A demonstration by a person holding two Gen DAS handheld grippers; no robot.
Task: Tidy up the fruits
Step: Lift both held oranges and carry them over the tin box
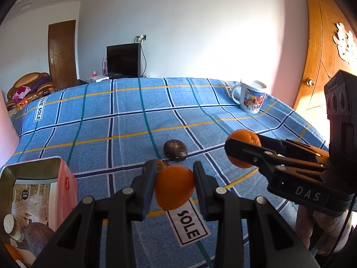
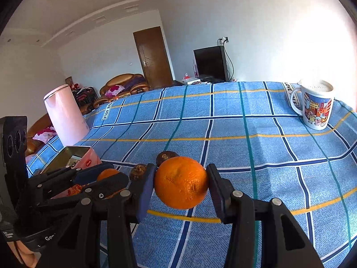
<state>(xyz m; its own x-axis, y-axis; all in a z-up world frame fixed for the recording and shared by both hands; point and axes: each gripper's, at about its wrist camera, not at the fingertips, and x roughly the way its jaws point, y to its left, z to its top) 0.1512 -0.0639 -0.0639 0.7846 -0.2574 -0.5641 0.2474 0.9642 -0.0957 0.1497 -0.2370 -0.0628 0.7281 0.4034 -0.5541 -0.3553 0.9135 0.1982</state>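
Observation:
My left gripper (image 1: 175, 178) is shut on an orange (image 1: 174, 186) and holds it above the blue checked tablecloth. My right gripper (image 2: 181, 184) is shut on a second orange (image 2: 181, 182), also lifted; it shows in the left wrist view (image 1: 242, 150) at the right. Two dark brown fruits lie on the cloth just beyond the grippers, one (image 1: 175, 150) clear of them, the other (image 1: 156, 164) partly hidden behind my left finger. An open pink tin box (image 1: 33, 201) stands at the left with a brown fruit and an orange inside.
A printed white mug (image 2: 315, 107) stands at the far right of the table (image 2: 267, 156). A pink kettle (image 2: 64, 116) stands at the left edge behind the tin (image 2: 73, 156). A TV, a door and a sofa are beyond the table.

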